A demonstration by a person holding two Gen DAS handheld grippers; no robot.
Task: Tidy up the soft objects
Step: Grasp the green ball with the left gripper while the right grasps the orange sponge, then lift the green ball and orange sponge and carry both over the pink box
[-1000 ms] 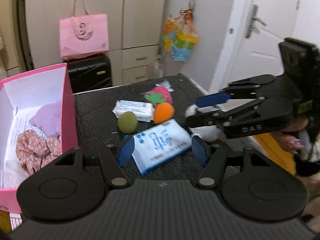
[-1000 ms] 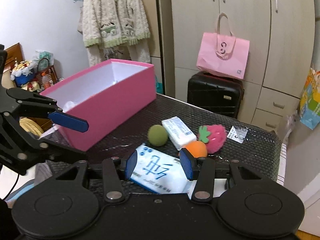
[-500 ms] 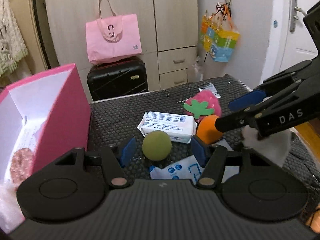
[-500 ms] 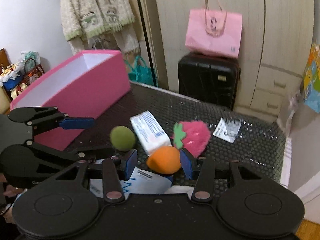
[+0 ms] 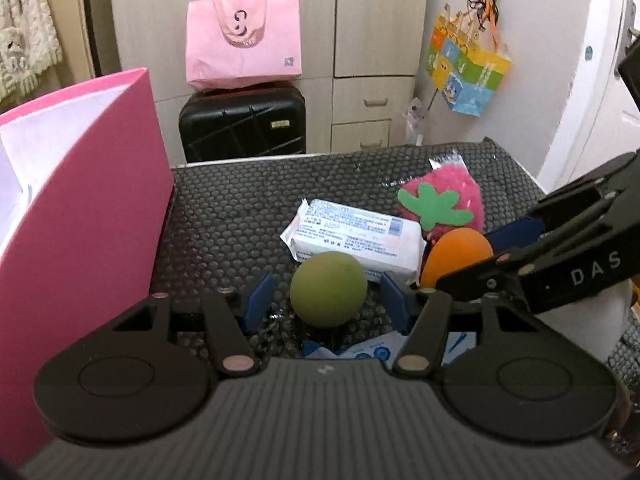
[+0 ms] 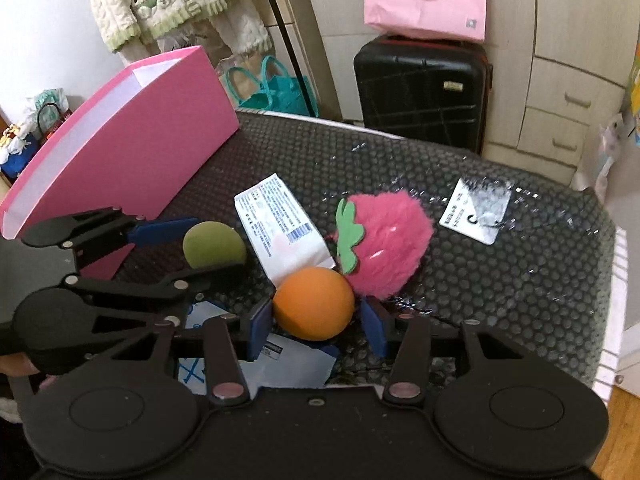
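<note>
While the left gripper [image 5: 326, 304] reaches down over the dark bubble-textured table [image 5: 240, 208], the green ball [image 5: 328, 289] sits between its blue pads; the jaws have just been closing in, yet a gap shows on each side of the ball, so it is not gripped. The right gripper [image 6: 316, 322] brackets the orange ball [image 6: 314, 303] likewise: the left pad is at its edge, the right pad stands a little off, jaws released. Both balls rest on the table against a white tissue pack [image 5: 356, 236], with the fuzzy pink strawberry [image 6: 384, 248] just beyond. The pink box [image 5: 80, 208] stands at the table's left side.
</note>
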